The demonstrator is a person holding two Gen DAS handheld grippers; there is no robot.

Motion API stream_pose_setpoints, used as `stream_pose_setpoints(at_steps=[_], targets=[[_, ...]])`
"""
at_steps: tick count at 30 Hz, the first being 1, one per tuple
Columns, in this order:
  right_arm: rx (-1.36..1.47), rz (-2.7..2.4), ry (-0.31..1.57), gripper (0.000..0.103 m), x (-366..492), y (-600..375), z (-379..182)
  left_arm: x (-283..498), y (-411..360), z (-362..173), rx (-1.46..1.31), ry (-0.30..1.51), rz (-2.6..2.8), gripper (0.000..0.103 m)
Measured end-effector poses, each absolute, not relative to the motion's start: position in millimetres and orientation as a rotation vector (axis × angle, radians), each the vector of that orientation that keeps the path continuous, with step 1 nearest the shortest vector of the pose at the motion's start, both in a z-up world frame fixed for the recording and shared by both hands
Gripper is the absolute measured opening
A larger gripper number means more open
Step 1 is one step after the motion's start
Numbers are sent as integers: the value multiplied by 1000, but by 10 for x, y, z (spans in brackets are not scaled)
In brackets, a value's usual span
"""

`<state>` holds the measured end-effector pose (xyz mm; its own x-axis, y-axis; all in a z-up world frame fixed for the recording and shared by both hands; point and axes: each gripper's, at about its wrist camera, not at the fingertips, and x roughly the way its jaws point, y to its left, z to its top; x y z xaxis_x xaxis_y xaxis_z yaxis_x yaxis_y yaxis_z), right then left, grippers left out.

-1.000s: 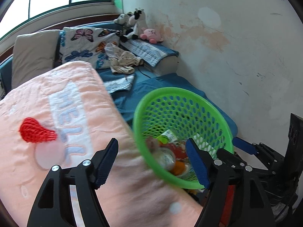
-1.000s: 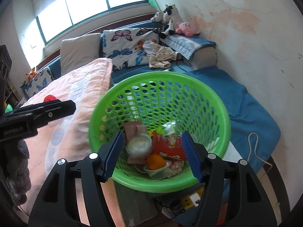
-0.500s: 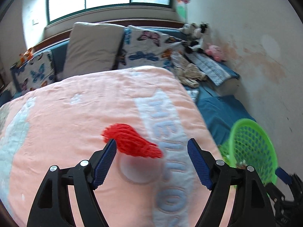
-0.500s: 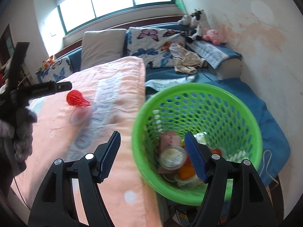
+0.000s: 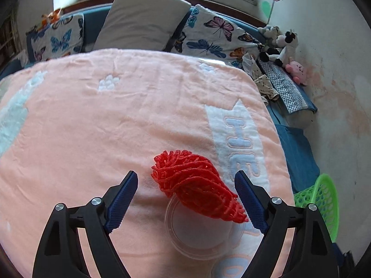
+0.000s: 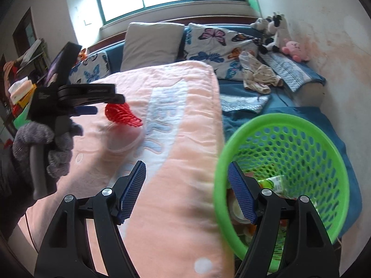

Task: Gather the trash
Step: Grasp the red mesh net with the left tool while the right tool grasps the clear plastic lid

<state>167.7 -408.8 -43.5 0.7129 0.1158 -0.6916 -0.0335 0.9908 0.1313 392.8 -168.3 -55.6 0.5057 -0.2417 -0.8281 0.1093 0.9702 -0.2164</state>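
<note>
A red foam fruit net [image 5: 194,188] lies on the pink blanket [image 5: 116,125], partly over a clear plastic lid [image 5: 201,236]. My left gripper [image 5: 186,199] is open, its fingers on either side of the net, just above the blanket. In the right wrist view the net [image 6: 121,115] and lid [image 6: 126,142] lie under the left gripper [image 6: 92,106]. My right gripper [image 6: 186,190] is open and empty, over the blanket's edge beside the green basket [image 6: 285,125], which holds trash [image 6: 274,183].
Pillows [image 5: 141,20], butterfly cushions [image 5: 215,34], loose clothes [image 5: 264,85] and plush toys [image 5: 281,48] lie at the bed's far end by the wall. The green basket [image 5: 324,199] stands off the blanket's right edge. A blue sheet [image 6: 308,115] lies beneath it.
My left gripper swung left from the basket to the red net and now straddles it. My right gripper shifted left, from over the basket to the blanket's edge.
</note>
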Motion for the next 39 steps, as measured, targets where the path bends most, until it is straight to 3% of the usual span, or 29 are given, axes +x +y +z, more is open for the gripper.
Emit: stream_pose_setpoints(at_steps=[2, 7, 10, 24, 39], targets=[[100, 98, 783, 73, 1732, -4020, -459, 3954, -1677, -623, -160, 1037, -216, 76], [87, 140, 803, 74, 1863, -3867, -524, 3965, -1638, -703, -211, 1062, -277, 47], [88, 170, 811, 77, 1932, -3782, -553, 3927, -1574, -650, -221, 1046, -295, 38], [114, 329, 862, 93, 2435, -3223, -737, 3645, -954, -77, -171, 913, -276, 34], [50, 306, 920, 96, 2964, -2876, -1055, 3597, -650, -201, -175, 927, -252, 34]])
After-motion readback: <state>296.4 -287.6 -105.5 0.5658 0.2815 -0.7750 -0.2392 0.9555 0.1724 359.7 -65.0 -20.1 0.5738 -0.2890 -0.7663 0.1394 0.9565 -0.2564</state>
